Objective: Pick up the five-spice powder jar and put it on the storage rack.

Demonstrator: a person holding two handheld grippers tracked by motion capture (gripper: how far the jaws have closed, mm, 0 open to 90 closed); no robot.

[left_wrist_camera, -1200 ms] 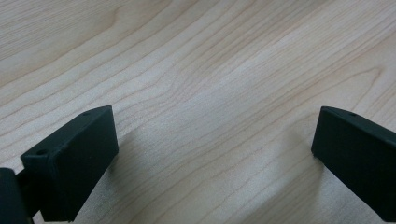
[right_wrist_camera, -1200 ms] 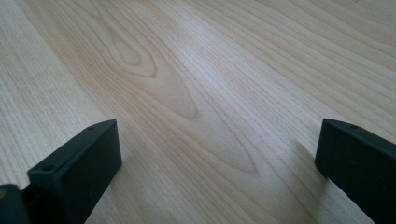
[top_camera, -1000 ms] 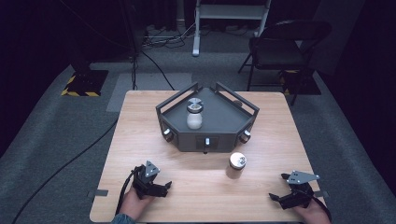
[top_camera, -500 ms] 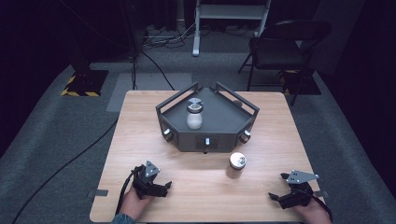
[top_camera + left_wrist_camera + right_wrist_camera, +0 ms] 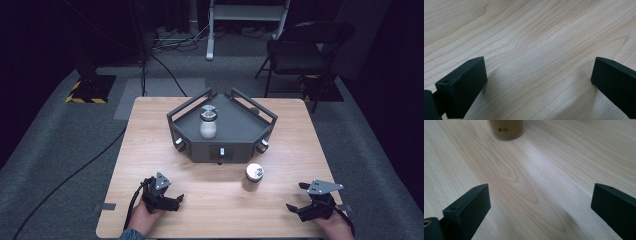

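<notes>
While both tools rest low at the near edge of the worktop (image 5: 150,150), the brown jar (image 5: 254,177) serves as the landmark. The right tool (image 5: 295,210) lies near the jar, to its right and closer to the person, and its jaws stand wide apart with only bare wood between them; they have just been closing a little, gripping nothing. Seen from the right gripper view, the right tool (image 5: 537,202) points toward the jar (image 5: 506,130), whose base stands on the wood well ahead of the jaws, slightly to their left. The left tool (image 5: 175,200) sits well apart from the jar, to its left and a little nearer the person, released as well, its jaws spread over plain wood in the left gripper view (image 5: 537,82).

Beyond the jar, farther from the person and just beside it, stands a dark grey tray (image 5: 240,131) with raised rails and small knobs on its front faces. Inside the tray, behind and left of the jar, a white jar (image 5: 208,122) with a dark lid stands upright. Far beyond the jar, off the worktop, a folding chair (image 5: 300,50) stands on the grey floor (image 5: 60,140).
</notes>
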